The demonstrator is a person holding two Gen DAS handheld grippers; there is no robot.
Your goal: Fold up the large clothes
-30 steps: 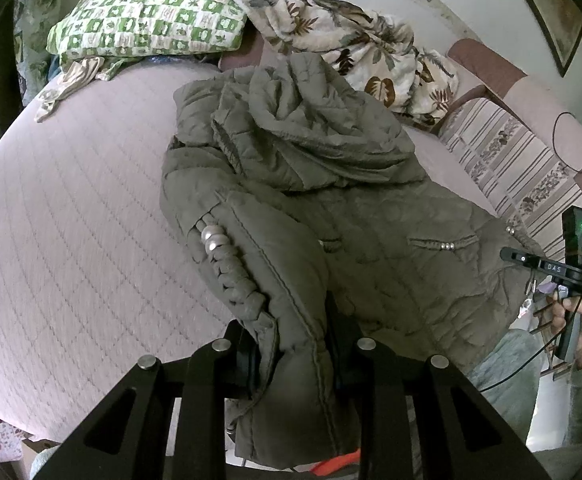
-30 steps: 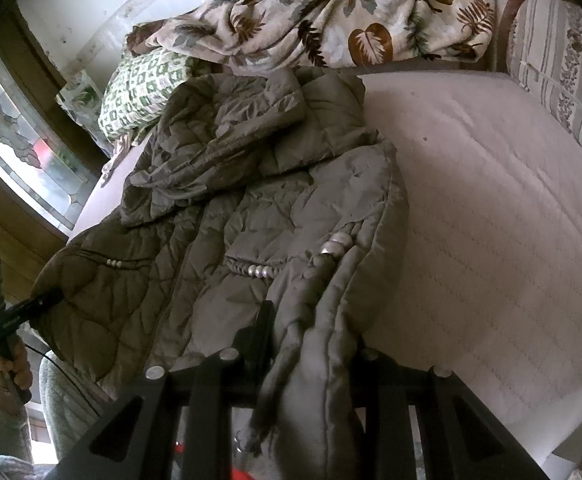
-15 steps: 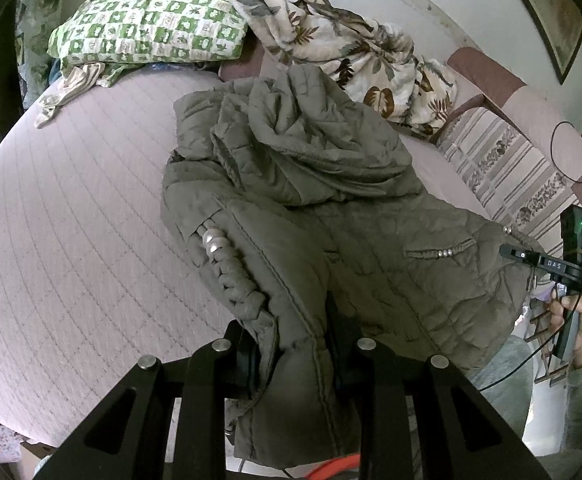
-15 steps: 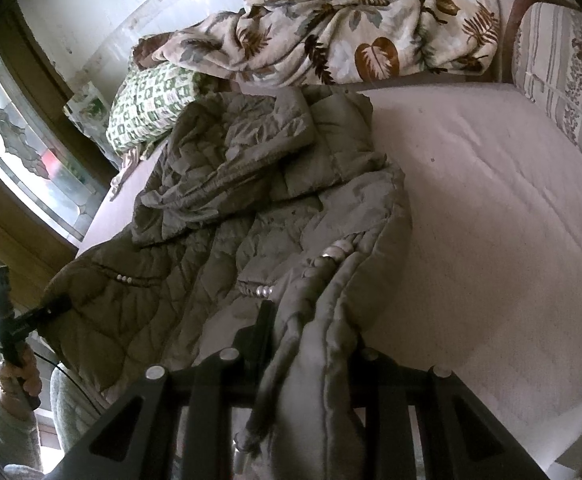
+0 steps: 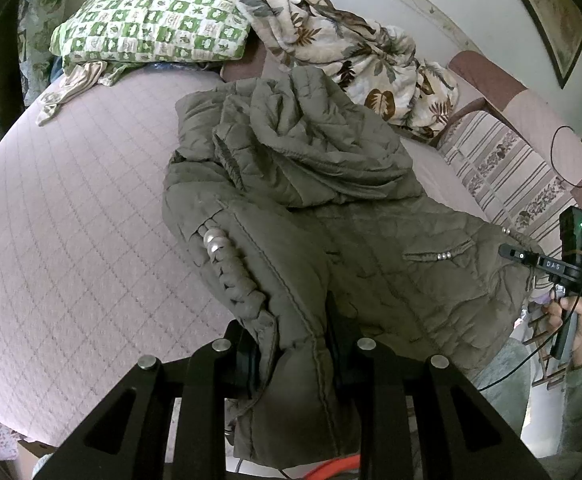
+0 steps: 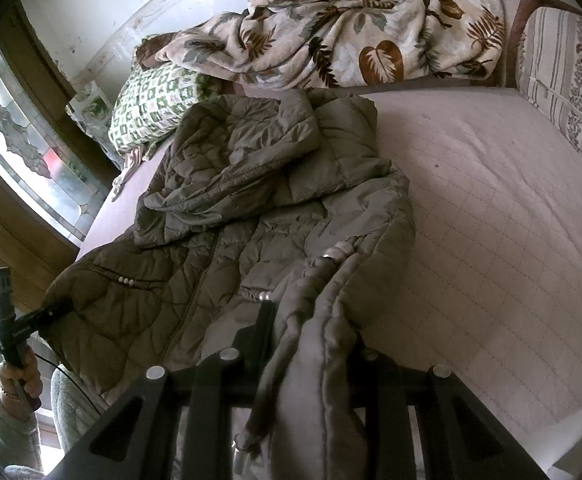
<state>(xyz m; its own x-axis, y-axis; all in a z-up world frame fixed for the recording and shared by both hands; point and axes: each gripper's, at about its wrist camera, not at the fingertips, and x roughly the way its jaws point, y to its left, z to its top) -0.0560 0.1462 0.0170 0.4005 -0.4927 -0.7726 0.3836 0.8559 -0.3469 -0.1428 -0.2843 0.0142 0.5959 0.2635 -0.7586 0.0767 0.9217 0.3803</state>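
The olive-green quilted hooded jacket (image 5: 311, 216) lies spread down the middle of the pale pink quilted bed (image 5: 71, 240), hood toward the top of the frame and its body open and rumpled, so folding looks barely begun; no clean fold shows yet. The left gripper (image 5: 291, 344) has its jaws pinching a bunched hem corner at the bottom centre of the left wrist view. The right gripper (image 6: 311, 344) pinches the opposite hem corner at the bottom centre of its own view, though how deep the cloth sits there is hard to tell. Bringing the hem up toward the hood and tidying the sleeves appear to remain.

Open mattress lies on both sides of the jacket. Toward the top, the green-and-white checked pillow (image 5: 151, 20) and the leaf-print blanket (image 5: 351, 52) crowd the hood. The striped upholstered bolster (image 6: 571, 92) bounds the right edge of the right wrist view.
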